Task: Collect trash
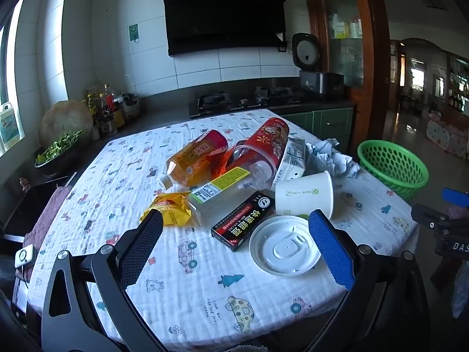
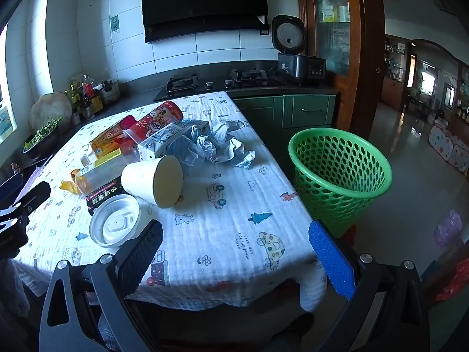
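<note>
Left tongs [image 1: 236,231]: apart, gripping nothing, low in the frame over the near part of the surface [image 1: 205,287]; the white lid [image 1: 283,246] lies between the finger tips in the left wrist view.
Right tongs [image 2: 236,236]: apart, empty, over bare printed cloth at lower centre.
Trash pile: heaped mid-surface, with the orange-drink bottle [image 1: 195,158], red cup [image 1: 263,146], carton [image 1: 293,158], crumpled paper [image 1: 337,155], black box [image 1: 244,220], yellow wrapper [image 1: 170,208] and the white paper cup [image 1: 304,195] on its side.
Left view only: the black box's printed top and the yellow wrapper in full; the green basket [image 1: 392,167] is seen only in part, at the right edge.
Right view only: the paper cup's [image 2: 152,180] open mouth, and the whole basket [image 2: 340,173], tilted, beside the surface's right edge, apart from the cloth.
</note>
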### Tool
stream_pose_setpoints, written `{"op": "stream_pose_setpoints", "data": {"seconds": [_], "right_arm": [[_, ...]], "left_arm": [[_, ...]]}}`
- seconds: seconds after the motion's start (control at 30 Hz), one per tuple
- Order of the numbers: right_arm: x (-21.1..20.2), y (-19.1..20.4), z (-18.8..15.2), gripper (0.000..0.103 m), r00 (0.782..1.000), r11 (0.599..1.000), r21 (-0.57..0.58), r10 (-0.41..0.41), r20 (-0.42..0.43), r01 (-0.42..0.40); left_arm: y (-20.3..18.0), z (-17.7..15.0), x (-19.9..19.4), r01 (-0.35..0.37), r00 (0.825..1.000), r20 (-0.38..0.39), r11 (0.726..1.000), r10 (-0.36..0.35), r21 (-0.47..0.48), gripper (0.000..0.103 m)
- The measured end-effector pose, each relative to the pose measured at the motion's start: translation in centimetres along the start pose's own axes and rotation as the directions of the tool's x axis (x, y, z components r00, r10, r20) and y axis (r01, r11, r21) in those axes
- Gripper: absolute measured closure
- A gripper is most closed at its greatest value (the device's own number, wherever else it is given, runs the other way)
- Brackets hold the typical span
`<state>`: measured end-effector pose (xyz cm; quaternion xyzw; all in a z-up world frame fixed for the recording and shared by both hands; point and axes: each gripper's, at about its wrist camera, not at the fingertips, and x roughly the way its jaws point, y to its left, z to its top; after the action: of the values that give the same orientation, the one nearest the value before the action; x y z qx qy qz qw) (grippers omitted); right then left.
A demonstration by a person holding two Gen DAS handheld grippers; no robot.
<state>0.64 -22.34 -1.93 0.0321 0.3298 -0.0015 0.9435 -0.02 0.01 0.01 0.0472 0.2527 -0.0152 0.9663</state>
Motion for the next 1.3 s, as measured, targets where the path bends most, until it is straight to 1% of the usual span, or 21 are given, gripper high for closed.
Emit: {"op": "stream_pose_setpoints", "data": {"seconds": [0.2,0.47,0.57,1.3], "right_arm": [[-0.1,-0.01,-0.02,0.006,1.0,1.0,-0.002,0.0,0.003,0.0],[0.11,0.66,0.04,0.006,1.0,1.0,0.0,0.0,0.006,0.0],[-0.23,-0.06,0.13,0.006,1.0,1.0,0.002,0.008,0.011,-0.008],[-0.15,0.08,0.11,0.006,1.0,1.0,-0.006,0.016,0.013,-0.016]], "left_arm": [[-0.26,-0.08,-0.08,-0.002,1.0,0.001,1.0,0.002,0.011,0.005],[-0.28,-0.07,0.24,0.0,1.0,-0.017,1.0,0.0,0.008,0.005],[-0.12,-0.17,0.54,0.001,1.0,-0.021,1.0,-0.001,0.004,0.005],[-0.26,-0.35,0.63,0.002,1.0,-0.025,1.0,-0.002,0.008,0.005]]}}
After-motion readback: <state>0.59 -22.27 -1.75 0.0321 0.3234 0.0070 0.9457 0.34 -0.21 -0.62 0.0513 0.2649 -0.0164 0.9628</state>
